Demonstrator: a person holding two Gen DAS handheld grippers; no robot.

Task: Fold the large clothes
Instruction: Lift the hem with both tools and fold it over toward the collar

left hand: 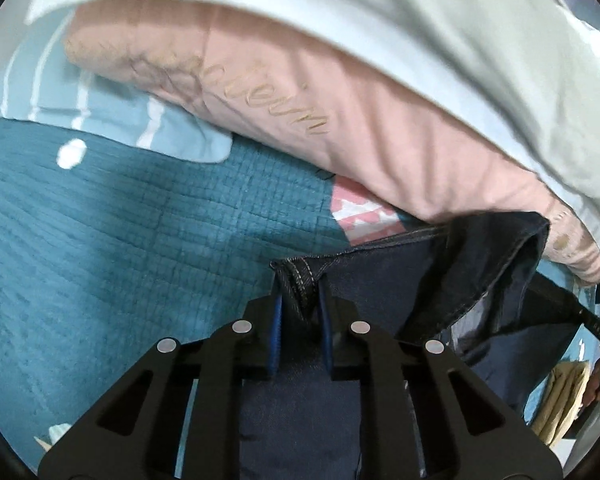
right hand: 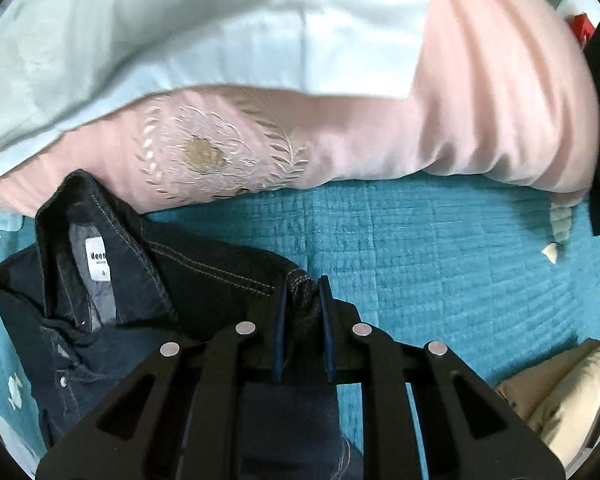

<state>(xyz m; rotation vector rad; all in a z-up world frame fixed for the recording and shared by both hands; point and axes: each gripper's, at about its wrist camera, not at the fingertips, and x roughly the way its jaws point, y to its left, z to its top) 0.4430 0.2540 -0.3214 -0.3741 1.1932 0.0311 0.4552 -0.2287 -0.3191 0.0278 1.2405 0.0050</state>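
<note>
A dark denim shirt [right hand: 204, 276] with tan stitching and a white collar label hangs over the teal quilt [right hand: 420, 248]. My right gripper [right hand: 303, 290] is shut on a stitched shoulder corner of it, the cloth bunched between the blue pads. In the left wrist view my left gripper [left hand: 300, 292] is shut on the opposite stitched corner of the same denim shirt [left hand: 380, 280], whose collar rises to the right. The cloth hangs down below both grippers.
A pink embroidered pillow [right hand: 340, 152] and a pale blue-white pillow [right hand: 180, 32] lie along the far side of the quilt. A light blue striped cloth [left hand: 112, 108] lies at left. A beige garment [right hand: 564, 392] sits at right.
</note>
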